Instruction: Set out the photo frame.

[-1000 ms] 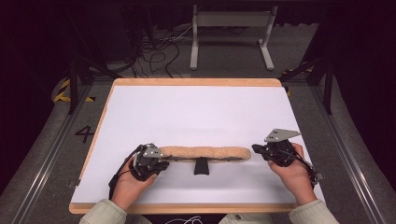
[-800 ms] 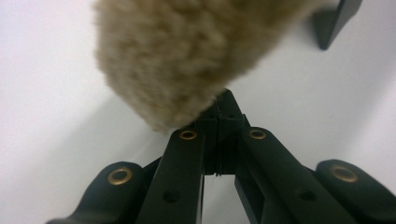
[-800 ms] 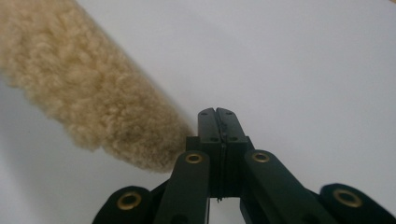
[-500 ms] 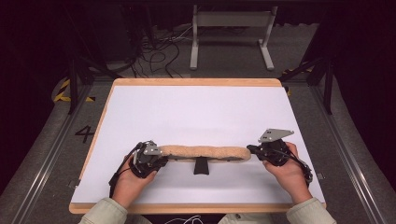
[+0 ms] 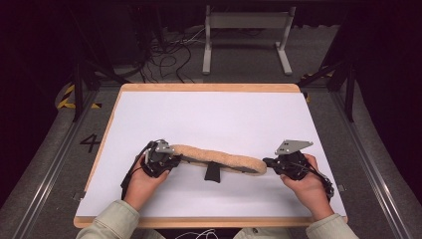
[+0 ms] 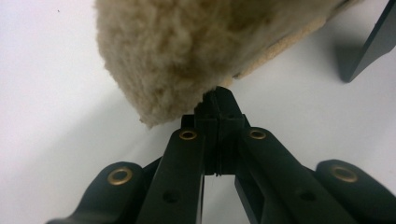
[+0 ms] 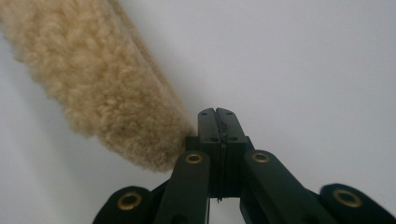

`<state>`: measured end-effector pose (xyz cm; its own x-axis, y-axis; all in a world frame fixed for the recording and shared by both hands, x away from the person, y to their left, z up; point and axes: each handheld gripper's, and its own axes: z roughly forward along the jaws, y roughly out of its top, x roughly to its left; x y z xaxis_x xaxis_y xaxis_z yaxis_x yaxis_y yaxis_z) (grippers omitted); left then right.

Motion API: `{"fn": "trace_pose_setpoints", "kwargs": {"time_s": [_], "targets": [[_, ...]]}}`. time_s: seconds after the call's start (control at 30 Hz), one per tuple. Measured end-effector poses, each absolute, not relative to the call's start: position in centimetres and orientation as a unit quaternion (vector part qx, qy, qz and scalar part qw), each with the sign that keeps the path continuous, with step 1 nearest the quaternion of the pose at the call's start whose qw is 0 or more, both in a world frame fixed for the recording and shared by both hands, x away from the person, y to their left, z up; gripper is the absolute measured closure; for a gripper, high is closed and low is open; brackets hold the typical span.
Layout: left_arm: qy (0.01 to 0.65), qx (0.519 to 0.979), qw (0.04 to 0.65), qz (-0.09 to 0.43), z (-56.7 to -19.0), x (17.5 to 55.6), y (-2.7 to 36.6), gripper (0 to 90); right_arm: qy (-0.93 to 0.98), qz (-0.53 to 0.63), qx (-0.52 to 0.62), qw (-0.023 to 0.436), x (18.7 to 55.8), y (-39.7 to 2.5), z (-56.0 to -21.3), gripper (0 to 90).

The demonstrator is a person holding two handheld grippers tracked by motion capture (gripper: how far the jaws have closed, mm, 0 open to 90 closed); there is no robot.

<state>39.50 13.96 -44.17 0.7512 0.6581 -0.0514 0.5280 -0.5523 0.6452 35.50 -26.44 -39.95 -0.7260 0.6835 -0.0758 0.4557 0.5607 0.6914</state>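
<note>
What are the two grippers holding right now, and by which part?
The left gripper pinches one end edge of the fleece strap pad; the right gripper looks shut beside the other end.

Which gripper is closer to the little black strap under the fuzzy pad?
Left. The left gripper is at the fuzzy pad's left end, a shorter way from the black strap. The right gripper sits at the pad's right end, farther from it.

**Hidden ends and cropped edges**

In the left gripper view the fleece pad runs off at 12 o'clock, its gripped edge hidden behind closed jaws. A dark tab is cropped at 3 o'clock, unidentifiable.
</note>
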Motion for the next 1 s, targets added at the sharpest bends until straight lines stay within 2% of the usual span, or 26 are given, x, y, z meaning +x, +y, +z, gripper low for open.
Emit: {"fn": "trace_pose_setpoints", "kwargs": {"time_s": [0.43,0.63,1.0], "targets": [[0.356,0.867,0.328,0.118,-44.0,42.4,12.8,90.0,0.873,0.335,0.317,0.159,35.1,-25.8,-39.9,90.0],[0.373,0.855,0.345,0.101,-44.2,43.4,13.0,90.0,0.876,0.334,0.312,0.157,34.9,-25.6,-39.9,90.0],[0.353,0.858,0.358,0.105,-43.0,40.9,13.4,90.0,0.875,0.319,0.323,0.166,34.6,-26.2,-40.0,90.0]]}}
